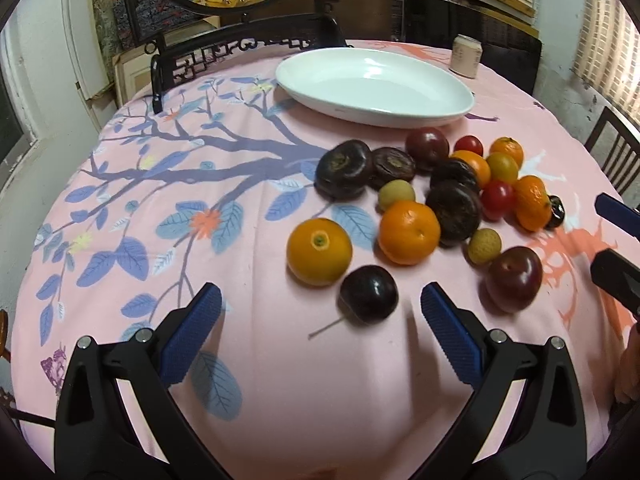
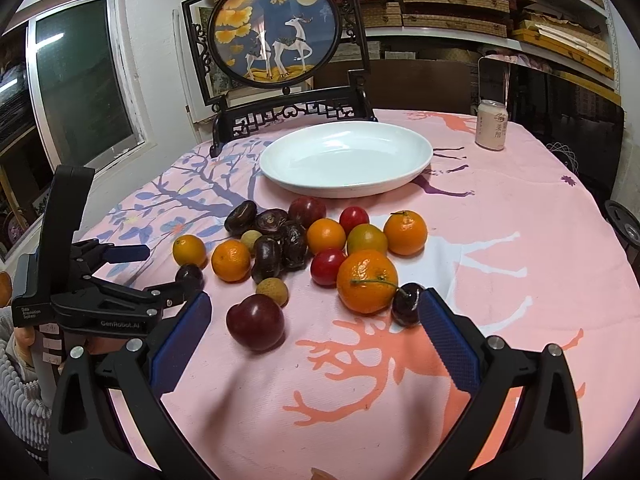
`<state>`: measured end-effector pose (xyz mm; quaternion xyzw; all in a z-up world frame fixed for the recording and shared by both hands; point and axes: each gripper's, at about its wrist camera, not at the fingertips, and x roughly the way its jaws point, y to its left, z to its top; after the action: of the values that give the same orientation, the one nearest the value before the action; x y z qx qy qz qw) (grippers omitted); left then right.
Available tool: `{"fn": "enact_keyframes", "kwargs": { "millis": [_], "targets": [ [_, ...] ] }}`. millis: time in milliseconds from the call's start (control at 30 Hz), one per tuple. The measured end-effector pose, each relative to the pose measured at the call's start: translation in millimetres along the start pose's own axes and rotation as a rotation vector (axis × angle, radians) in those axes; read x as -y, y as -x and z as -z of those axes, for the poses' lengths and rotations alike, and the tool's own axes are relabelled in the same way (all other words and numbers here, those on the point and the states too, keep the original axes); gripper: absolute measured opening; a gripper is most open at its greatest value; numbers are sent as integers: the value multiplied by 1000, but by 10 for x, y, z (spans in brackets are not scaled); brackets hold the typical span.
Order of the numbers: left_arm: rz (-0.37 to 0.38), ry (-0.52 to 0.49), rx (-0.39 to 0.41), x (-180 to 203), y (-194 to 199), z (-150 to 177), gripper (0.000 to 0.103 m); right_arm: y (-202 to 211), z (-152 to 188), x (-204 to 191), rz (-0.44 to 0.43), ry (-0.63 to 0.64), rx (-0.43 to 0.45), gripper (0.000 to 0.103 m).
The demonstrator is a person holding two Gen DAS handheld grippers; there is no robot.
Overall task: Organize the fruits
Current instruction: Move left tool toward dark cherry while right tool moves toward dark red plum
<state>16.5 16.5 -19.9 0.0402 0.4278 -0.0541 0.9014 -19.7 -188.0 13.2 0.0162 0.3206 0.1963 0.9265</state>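
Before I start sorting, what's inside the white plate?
Nothing: the white plate shows only bare glossy surface. All the fruit lies on the tablecloth in front. Under the plate is hidden.

Fruits (image 2: 320, 256) lie before the plate (image 2: 346, 156), can (image 2: 492, 125) behind-right.

Glossy white plate (image 2: 416, 168), matt pink cloth (image 2: 520, 280)

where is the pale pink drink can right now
The pale pink drink can stands upright at the table's far right in both wrist views, just right of the empty white oval dish.
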Motion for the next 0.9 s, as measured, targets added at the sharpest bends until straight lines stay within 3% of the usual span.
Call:
{"fn": "enact_keyframes", "kwargs": {
  "millis": [333,733,833,900],
  "targets": [
    [16,-66,-82,128,-143,41,101,11,5,24,4,-15,3,102],
    [19,-57,-65,129,-107,43,99,13,-4,158,15,-80,-4,102],
    [40,-81,-25,170,-33,44,78,9,-2,172,15,-86,-6,102],
    [57,-93,-37,196,-58,39,58,10,-3,177,16,-88,-6,102]
  ]
}}
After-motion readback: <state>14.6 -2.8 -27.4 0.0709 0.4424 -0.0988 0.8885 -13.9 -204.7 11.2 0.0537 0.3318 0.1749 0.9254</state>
